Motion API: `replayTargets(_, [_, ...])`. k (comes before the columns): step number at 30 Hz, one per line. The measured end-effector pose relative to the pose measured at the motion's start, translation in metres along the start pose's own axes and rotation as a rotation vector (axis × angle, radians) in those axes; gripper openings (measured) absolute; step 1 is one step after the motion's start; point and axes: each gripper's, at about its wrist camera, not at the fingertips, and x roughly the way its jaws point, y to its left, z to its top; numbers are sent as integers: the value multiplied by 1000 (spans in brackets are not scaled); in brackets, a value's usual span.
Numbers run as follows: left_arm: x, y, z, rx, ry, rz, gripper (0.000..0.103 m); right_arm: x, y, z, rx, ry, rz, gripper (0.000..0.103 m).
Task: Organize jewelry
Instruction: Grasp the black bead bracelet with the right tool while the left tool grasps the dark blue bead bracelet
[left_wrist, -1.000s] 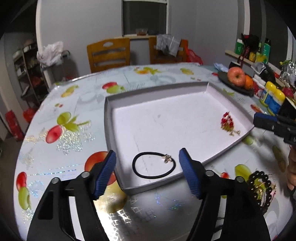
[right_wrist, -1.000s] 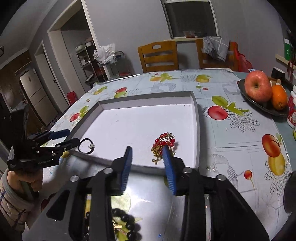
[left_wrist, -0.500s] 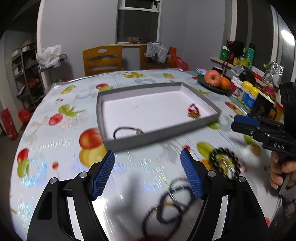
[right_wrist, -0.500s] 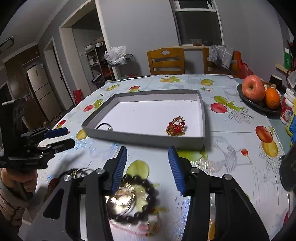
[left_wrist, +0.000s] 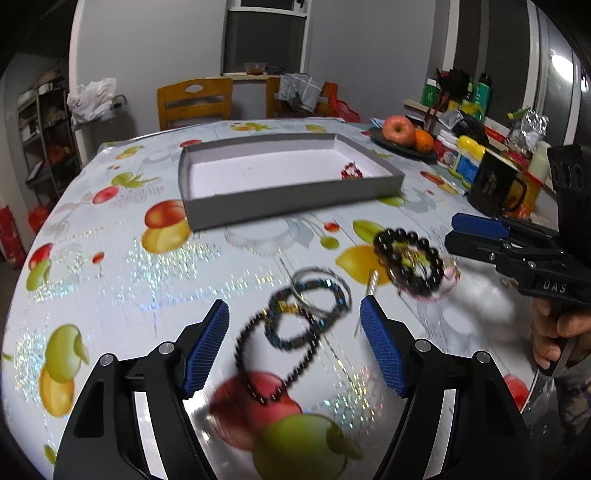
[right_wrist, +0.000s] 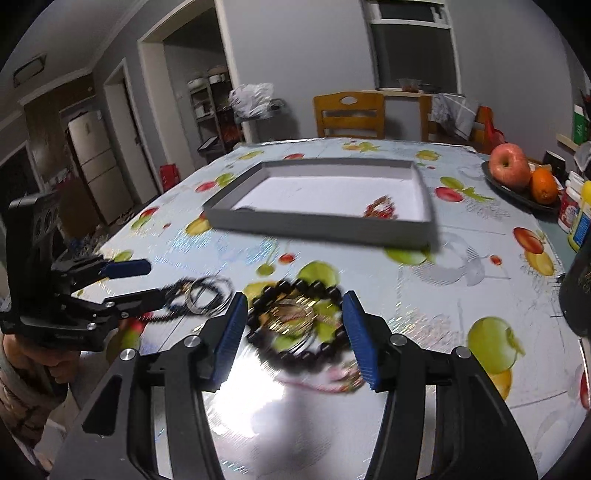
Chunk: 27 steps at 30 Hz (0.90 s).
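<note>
Our left gripper (left_wrist: 293, 334) and right gripper (right_wrist: 291, 330), both spread and empty, frame blurred tangled dark bead strands (left_wrist: 295, 321) and a black bead bracelet (right_wrist: 295, 325) at lower centre.

We can read only one text: "DAS", in pale letters on the black body of the right claw (left_wrist: 476, 236).

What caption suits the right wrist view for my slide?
Open right gripper hovers over a black bead bracelet on the table, grey tray beyond.
</note>
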Motion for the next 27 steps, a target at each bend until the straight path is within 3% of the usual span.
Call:
replayTargets(2, [0, -4, -6, 10, 0, 7, 74, 2, 7, -5, -13, 11, 13, 53])
replayTargets(5, [-2, -8, -9, 28, -12, 25, 74, 7, 17, -11, -37, 36, 21, 41])
replayTargets(15, [-9, -4, -12, -5, -53, 35, 74, 34, 36, -11, -125, 137, -14, 35])
replayTargets(17, [-8, -4, -12, -3, -51, 32, 74, 41, 36, -11, -126, 160, -16, 26])
replayTargets(20, [-7, -4, -12, -5, -42, 24, 74, 43, 33, -10, -111, 164, -8, 15])
replayTargets(27, [-1, -5, -11, 8, -2, 18, 74, 32, 28, -10, -78, 103, 4, 15])
